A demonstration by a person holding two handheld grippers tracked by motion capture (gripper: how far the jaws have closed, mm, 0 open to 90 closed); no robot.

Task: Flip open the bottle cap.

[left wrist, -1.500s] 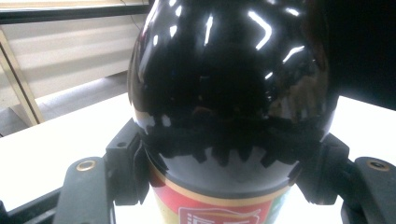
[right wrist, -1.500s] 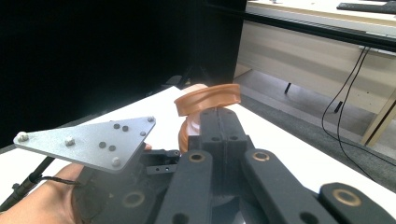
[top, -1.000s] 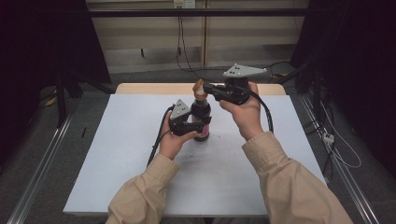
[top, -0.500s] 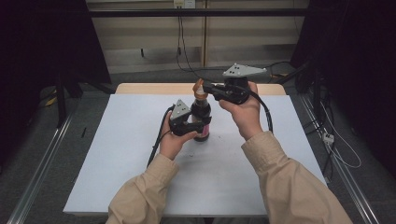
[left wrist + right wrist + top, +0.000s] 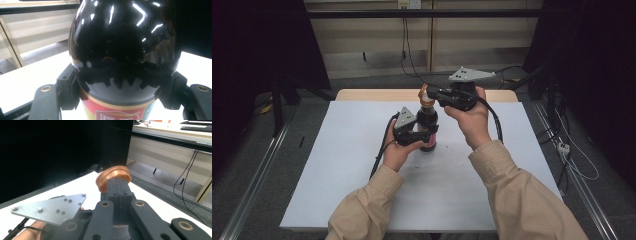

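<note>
Jaws of the left gripper [image 5: 421,134] are clamped on either side of a dark bottle [image 5: 122,57], which is held upright on the white table [image 5: 337,170] near its middle. Farther back and higher, an orange cap [image 5: 113,177] at the bottle's top is pinched by the pressed-together jaws of the right gripper [image 5: 430,93].

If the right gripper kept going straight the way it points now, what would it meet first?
The right gripper is already shut on the orange cap of the dark bottle. Past the cap the way looks free, though depth is unclear.
</note>
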